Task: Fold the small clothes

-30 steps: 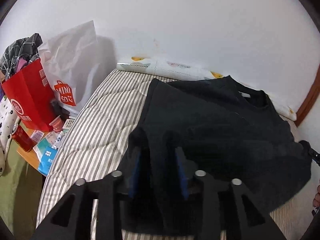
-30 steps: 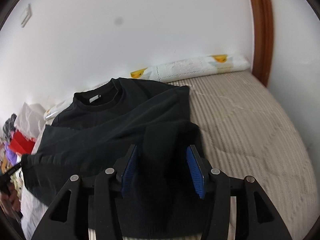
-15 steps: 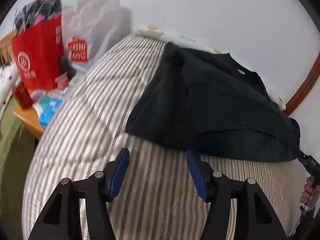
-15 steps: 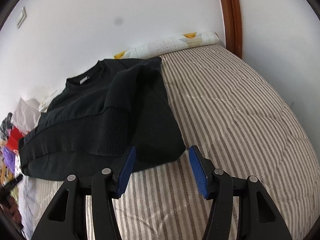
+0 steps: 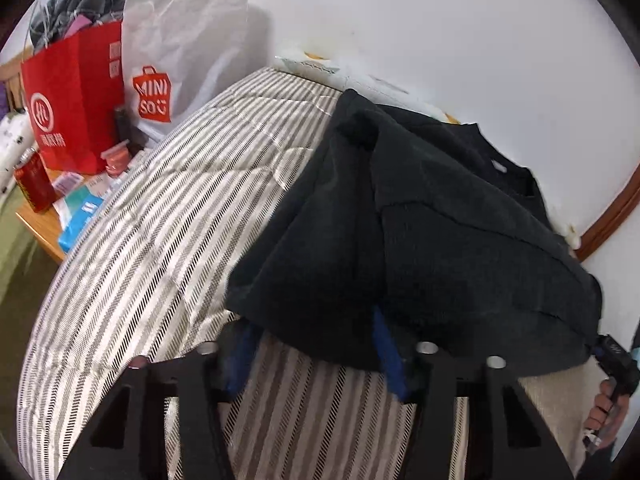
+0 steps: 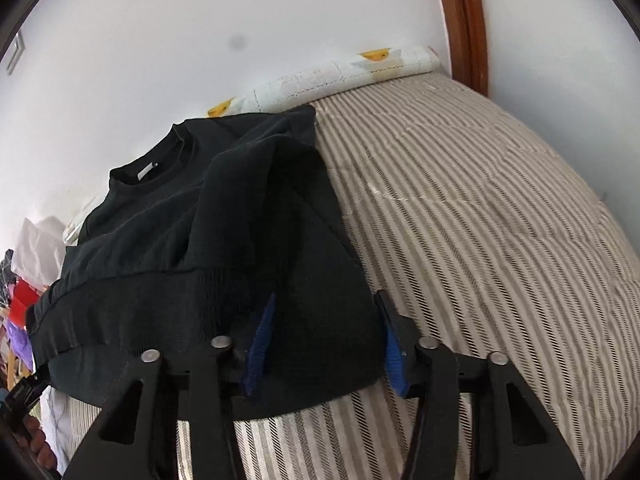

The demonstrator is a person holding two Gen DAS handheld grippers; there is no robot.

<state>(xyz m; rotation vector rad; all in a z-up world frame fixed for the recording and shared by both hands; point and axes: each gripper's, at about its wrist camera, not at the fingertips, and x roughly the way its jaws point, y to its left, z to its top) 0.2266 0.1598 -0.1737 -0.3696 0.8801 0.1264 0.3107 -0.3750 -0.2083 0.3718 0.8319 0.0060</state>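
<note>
Where sleeves fold inward, black sweatshirt (image 6: 208, 248) lies rumpled, hem nearest.

The sweater (image 5: 440, 232) lies on the bed (image 5: 160, 220), collar toward the wall — a pillow (image 6: 340, 76) behind it. Left of the bed, two bags (image 5: 76, 96) stand on a table (image 5: 38, 228).

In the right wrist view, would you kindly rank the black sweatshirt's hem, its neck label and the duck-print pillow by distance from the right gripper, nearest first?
From the right gripper:
1. Hem of the black sweatshirt, lying between the open fingers, nearest.
2. Neck label, up and left, inside the collar.
3. Duck-print pillow, farthest, along the wall at the head of the striped mattress.
</note>
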